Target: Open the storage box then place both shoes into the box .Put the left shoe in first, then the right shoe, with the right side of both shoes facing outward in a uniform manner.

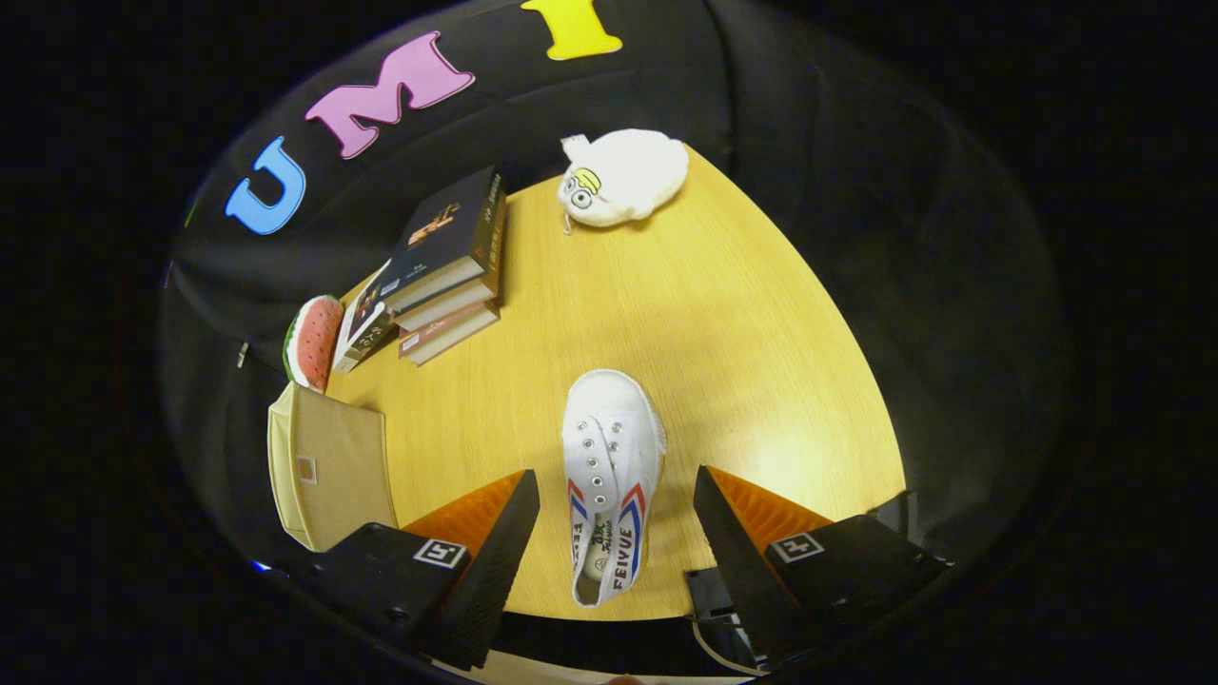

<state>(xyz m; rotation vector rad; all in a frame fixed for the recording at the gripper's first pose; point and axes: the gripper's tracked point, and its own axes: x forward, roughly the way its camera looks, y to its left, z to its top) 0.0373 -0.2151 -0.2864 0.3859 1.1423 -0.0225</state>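
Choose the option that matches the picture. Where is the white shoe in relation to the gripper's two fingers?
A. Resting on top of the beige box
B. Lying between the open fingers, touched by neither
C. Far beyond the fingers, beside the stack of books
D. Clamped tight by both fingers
B: the white shoe lies on the wooden table between the spread fingers of the gripper, with bare tabletop showing on each side of it.

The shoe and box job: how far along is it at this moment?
Nothing looks done yet. The beige fabric storage box is beside the stacked books, with no shoe seen in it. In hand: the open tool straddles the white canvas shoe on the wooden table without touching. Left: opening, then placing both shoes.
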